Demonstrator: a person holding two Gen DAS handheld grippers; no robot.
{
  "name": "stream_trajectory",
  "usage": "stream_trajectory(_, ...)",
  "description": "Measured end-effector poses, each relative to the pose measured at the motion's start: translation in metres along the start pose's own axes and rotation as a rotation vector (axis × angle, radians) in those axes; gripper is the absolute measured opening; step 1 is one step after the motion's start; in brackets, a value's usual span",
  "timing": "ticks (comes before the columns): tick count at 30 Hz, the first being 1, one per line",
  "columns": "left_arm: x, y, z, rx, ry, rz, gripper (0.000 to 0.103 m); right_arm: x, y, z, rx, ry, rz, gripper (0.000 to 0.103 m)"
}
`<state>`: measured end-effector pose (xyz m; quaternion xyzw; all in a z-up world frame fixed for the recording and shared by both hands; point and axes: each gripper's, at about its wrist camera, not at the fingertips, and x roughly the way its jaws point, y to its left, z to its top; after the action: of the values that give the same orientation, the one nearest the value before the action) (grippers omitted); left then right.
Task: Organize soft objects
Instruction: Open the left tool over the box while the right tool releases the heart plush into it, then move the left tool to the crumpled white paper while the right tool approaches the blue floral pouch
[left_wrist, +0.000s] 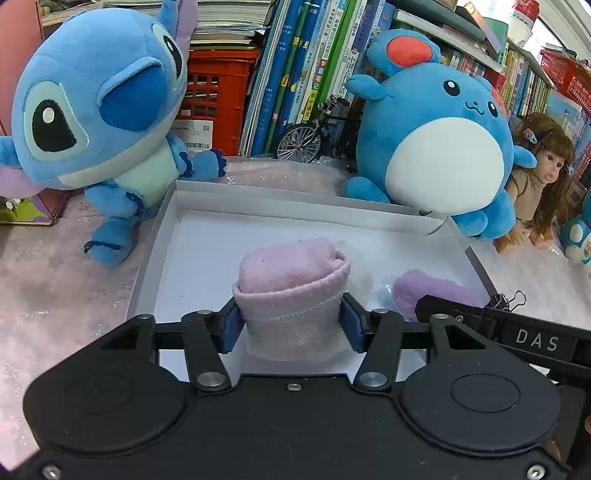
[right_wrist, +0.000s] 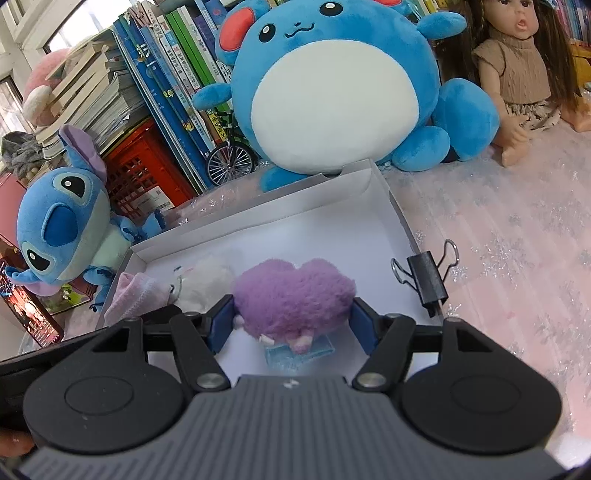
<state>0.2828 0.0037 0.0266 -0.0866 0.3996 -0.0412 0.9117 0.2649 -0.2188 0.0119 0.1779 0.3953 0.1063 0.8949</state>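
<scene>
A rolled pink sock (left_wrist: 291, 291) rests on the floor of a shallow white box (left_wrist: 258, 201). My left gripper (left_wrist: 291, 326) is shut on the roll, its blue pads (left_wrist: 231, 326) pressing on both sides. To the right in the same box lies a fluffy purple heart plush (right_wrist: 295, 295) on a clear blue tag. The right gripper (right_wrist: 291, 325) is shut on the plush, a pad (right_wrist: 221, 326) against each flank. A small white plush (right_wrist: 203, 284) lies between the two items. In the right wrist view the sock (right_wrist: 129, 295) shows at the left.
A large blue Stitch plush (left_wrist: 99, 107) sits left of the box and a round blue mouse plush (left_wrist: 439, 147) behind it. A doll (left_wrist: 535, 184), a miniature bicycle (left_wrist: 310, 136), books and a red crate (left_wrist: 218, 99) line the back. A black binder clip (right_wrist: 428, 282) grips the box's right wall.
</scene>
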Motion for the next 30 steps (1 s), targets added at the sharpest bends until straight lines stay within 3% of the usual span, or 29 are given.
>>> stream_trajectory(6, -0.011, -0.004, -0.002, 0.052, -0.041, 0.025, 0.076, -0.005, 0.000, 0.000, 0.003, 0.001, 0.014, 0.080)
stream_trajectory(13, -0.037, -0.007, -0.005, 0.079, -0.104, 0.031, 0.087, -0.021, 0.000, -0.005, -0.023, -0.023, 0.042, 0.088)
stream_trajectory(30, -0.105, -0.013, -0.038, 0.109, -0.223, -0.008, 0.090, -0.083, 0.011, -0.030, -0.167, -0.140, 0.099, 0.093)
